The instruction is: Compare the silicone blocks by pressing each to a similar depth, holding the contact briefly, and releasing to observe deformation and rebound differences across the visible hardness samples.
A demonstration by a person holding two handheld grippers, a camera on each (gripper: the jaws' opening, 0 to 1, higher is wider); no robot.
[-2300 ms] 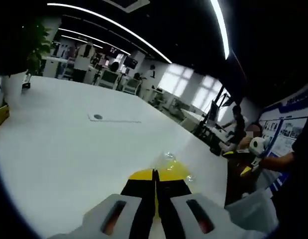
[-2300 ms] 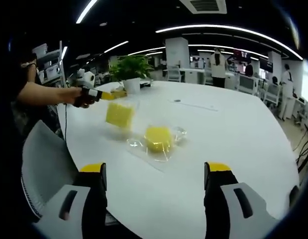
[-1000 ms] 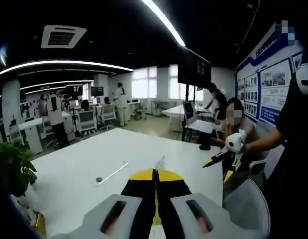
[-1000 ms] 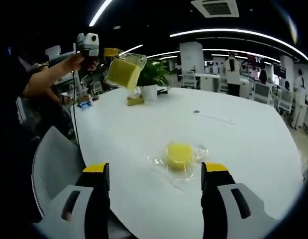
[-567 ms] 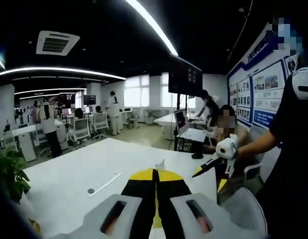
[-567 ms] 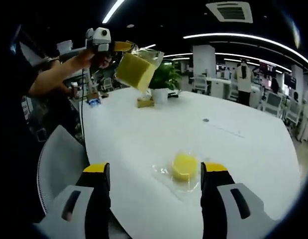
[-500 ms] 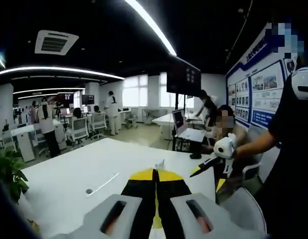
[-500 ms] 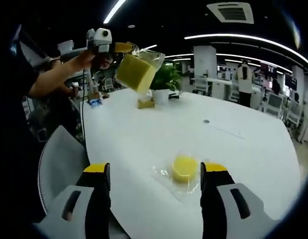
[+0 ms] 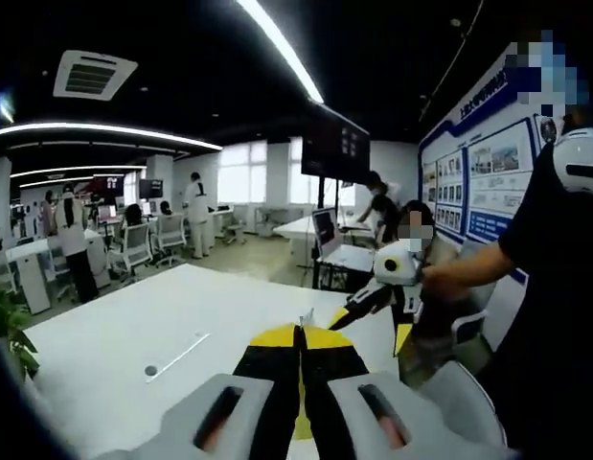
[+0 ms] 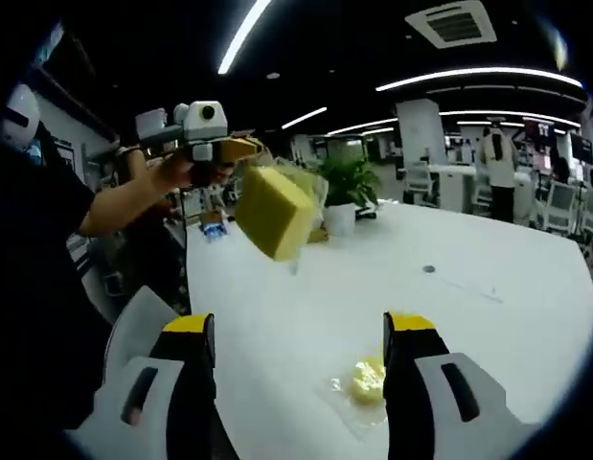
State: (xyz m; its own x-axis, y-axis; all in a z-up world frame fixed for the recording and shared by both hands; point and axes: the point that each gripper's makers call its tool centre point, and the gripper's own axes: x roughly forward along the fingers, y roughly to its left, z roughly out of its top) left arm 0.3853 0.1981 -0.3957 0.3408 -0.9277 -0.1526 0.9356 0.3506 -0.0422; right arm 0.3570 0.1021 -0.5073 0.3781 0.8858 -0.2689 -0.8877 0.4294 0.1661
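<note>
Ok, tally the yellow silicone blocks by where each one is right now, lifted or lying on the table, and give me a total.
Lifted in the left gripper, bagged in clear plastic: 1, the cube-shaped yellow block
Lying on the white table in a clear bag: 1, the rounded yellow block
Total: 2
</note>
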